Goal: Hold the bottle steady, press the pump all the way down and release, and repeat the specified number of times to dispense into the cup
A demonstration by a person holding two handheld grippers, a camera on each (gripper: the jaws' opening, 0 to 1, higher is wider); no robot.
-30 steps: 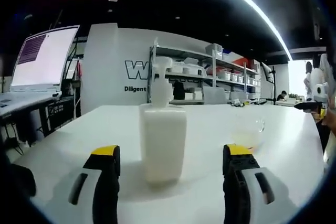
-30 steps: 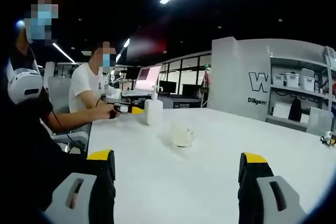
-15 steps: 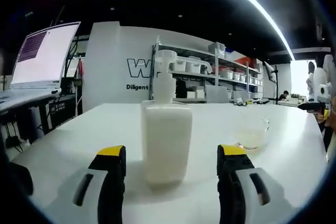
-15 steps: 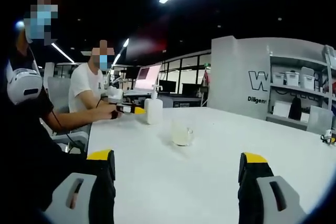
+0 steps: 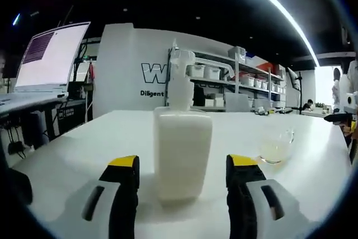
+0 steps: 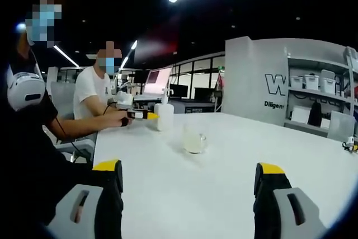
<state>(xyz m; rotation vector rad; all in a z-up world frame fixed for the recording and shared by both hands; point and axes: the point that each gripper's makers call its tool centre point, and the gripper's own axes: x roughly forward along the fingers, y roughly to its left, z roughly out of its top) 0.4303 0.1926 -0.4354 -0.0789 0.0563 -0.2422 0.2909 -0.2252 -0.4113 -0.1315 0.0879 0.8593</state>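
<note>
In the left gripper view, the bottle (image 5: 183, 158) was seen upright on the white table (image 5: 84, 155), its pump (image 5: 182, 76) raised at the top. The left tool (image 5: 183, 169) was held spread, one yellow-tipped jaw on each side of the bottle's lower body; a narrow gap could be made out at each side, so no grip was judged to be made yet. The cup (image 5: 276, 148), with a little pale liquid in it, was set on the table off to the right, near the bottle but apart from it. Whether the spout reached over the cup could not be told. For this step to be done well, the jaws should be closed squarely on the flat sides, low on the body, so that the bottle is not tipped or slid when the pump is pressed.

In the right gripper view, the right tool (image 6: 189, 174) was held wide apart and empty, low over the table (image 6: 224, 194) and well away from the bottle (image 6: 164, 116). The left tool (image 6: 146, 116) was seen far off at the bottle, with the cup (image 6: 194, 141) nearer. The pump should be met from straight above and pushed along its own axis, only once the bottle is judged firmly held.
</note>
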